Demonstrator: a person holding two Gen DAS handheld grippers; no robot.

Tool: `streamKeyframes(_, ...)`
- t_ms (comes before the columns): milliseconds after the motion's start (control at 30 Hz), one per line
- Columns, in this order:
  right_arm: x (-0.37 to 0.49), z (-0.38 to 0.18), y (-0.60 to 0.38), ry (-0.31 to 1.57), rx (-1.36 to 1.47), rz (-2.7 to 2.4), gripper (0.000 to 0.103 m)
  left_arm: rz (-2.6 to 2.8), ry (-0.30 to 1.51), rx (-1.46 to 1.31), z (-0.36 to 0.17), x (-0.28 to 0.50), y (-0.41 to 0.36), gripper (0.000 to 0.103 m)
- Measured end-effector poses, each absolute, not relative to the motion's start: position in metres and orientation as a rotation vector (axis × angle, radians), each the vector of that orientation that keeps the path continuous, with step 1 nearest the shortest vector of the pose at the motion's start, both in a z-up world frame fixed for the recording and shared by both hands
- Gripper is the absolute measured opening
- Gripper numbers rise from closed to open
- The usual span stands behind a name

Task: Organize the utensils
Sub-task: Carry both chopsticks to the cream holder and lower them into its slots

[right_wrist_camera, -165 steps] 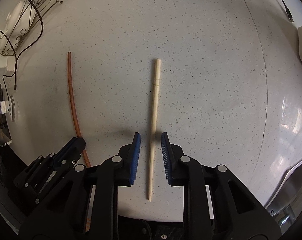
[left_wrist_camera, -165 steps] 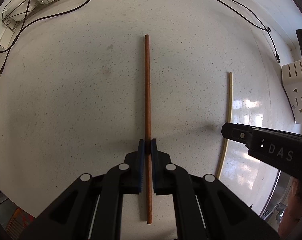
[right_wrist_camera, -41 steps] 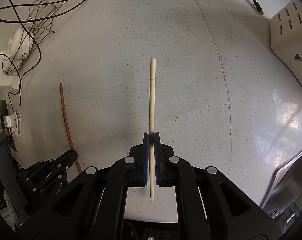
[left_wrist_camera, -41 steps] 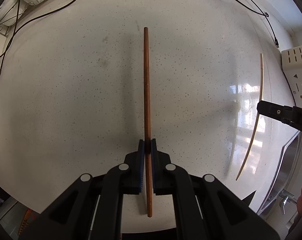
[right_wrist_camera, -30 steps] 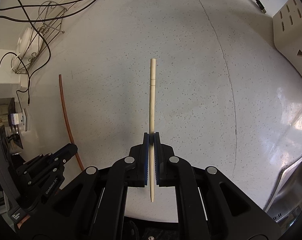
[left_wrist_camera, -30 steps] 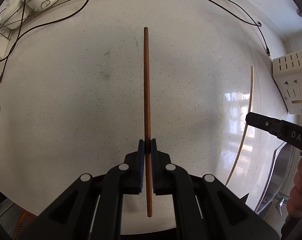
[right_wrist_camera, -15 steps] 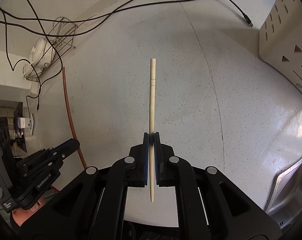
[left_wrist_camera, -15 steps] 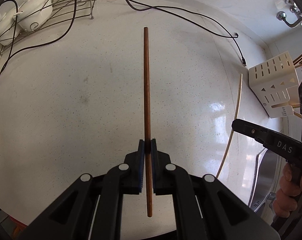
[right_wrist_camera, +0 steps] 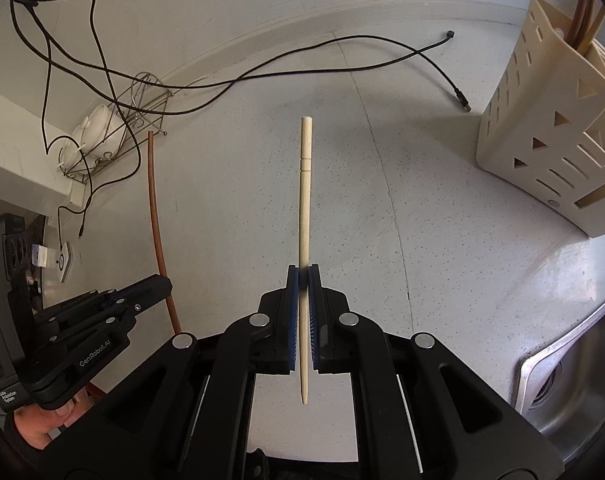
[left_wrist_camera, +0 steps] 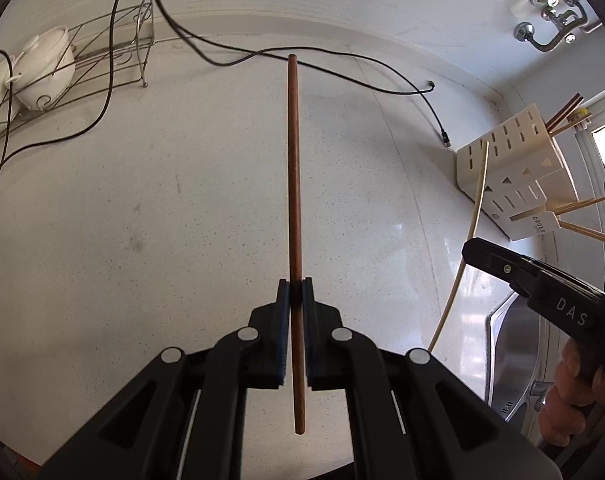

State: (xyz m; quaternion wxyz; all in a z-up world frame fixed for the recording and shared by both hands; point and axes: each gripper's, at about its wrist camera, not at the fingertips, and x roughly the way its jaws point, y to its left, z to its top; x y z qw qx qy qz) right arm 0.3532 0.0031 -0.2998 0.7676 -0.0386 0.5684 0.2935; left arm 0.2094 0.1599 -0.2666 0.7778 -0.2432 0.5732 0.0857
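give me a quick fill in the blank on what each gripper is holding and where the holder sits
1. The left gripper is shut on the ____ chopstick.
2. The right gripper is shut on the ____ chopstick.
3. In the right wrist view, the cream utensil holder stands on the counter to the ____ of the held chopstick.
4. The metal sink lies at the lower ____ of that view.

Missing words: brown; pale; right; right
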Motion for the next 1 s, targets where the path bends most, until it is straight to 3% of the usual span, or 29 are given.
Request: streamKeyframes(1000,0.426,-0.154,-0.173,0.851,0.182,0.365,0.005,-0.113,0.951,-0.271,-0.131,0.347,0.050,0.006)
